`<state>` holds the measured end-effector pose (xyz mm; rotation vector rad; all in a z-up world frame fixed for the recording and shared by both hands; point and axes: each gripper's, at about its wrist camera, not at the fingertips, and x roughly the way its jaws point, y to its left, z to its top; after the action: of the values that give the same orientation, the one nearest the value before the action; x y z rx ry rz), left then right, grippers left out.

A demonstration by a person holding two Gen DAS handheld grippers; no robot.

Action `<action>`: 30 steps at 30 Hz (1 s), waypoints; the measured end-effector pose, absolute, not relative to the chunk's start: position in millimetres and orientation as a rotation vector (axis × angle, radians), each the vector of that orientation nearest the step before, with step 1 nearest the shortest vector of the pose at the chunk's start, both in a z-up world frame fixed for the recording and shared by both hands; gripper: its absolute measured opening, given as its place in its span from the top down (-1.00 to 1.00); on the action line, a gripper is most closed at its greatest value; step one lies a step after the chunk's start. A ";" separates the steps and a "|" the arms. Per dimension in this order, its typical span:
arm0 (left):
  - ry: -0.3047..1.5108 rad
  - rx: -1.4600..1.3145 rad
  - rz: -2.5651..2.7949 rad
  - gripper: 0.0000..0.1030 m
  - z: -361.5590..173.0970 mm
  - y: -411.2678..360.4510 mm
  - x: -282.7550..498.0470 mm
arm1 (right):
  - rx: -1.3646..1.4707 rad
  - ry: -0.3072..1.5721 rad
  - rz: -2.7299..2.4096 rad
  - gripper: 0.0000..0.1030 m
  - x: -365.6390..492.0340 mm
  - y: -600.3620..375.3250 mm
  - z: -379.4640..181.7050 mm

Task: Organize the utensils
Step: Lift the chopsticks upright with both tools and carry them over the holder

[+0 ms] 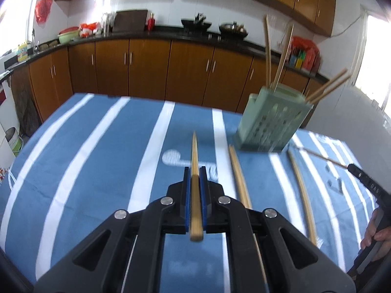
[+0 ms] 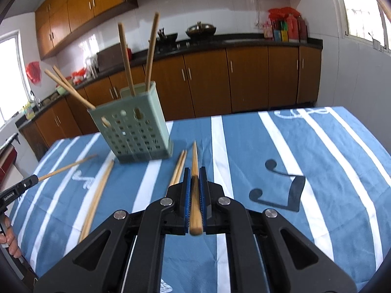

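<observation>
Left wrist view: my left gripper [image 1: 194, 178] is clamped on one bamboo chopstick [image 1: 194, 156], tip pointing up-frame. Green perforated holder [image 1: 271, 119] sits upper right on the striped tablecloth [image 1: 97, 151], four chopsticks already in it. Risk: the thin stick pivots between the pads and misses the opening.

Right wrist view: my right gripper [image 2: 194, 178] is clamped on a second chopstick [image 2: 194, 157]; holder [image 2: 136, 127] upper left, loose chopsticks [image 2: 179, 167] lying just below it. Risk: both held sticks converge on one holder and could cross, or tip it.
</observation>
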<state>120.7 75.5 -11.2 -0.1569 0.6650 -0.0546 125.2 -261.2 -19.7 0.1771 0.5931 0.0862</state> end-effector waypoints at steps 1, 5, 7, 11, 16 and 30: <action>0.652 -0.161 -0.054 0.84 -6.4 75.9 120.0 | 0.180 0.580 0.089 0.86 123.9 -261.8 -16.4; 0.592 -0.180 -0.057 0.84 14.9 78.0 115.6 | 0.185 0.544 0.097 0.86 119.9 -263.3 -6.1; 0.576 -0.181 -0.058 0.84 21.7 77.7 115.0 | 0.183 0.531 0.099 0.86 118.7 -262.2 -1.6; 0.552 -0.168 -0.071 0.84 34.0 75.9 115.9 | 0.175 0.509 0.100 0.86 118.4 -261.0 6.1; 0.519 -0.137 -0.094 0.85 53.5 71.4 116.3 | 0.166 0.455 0.100 0.86 118.8 -261.5 27.7; 0.379 -0.143 -0.218 0.85 123.9 45.2 112.4 | 0.232 0.274 0.246 0.86 111.8 -256.3 112.6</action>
<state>112.4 45.2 123.9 -0.1429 0.3795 -0.2181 111.8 -256.3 112.6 0.2325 0.2744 0.2465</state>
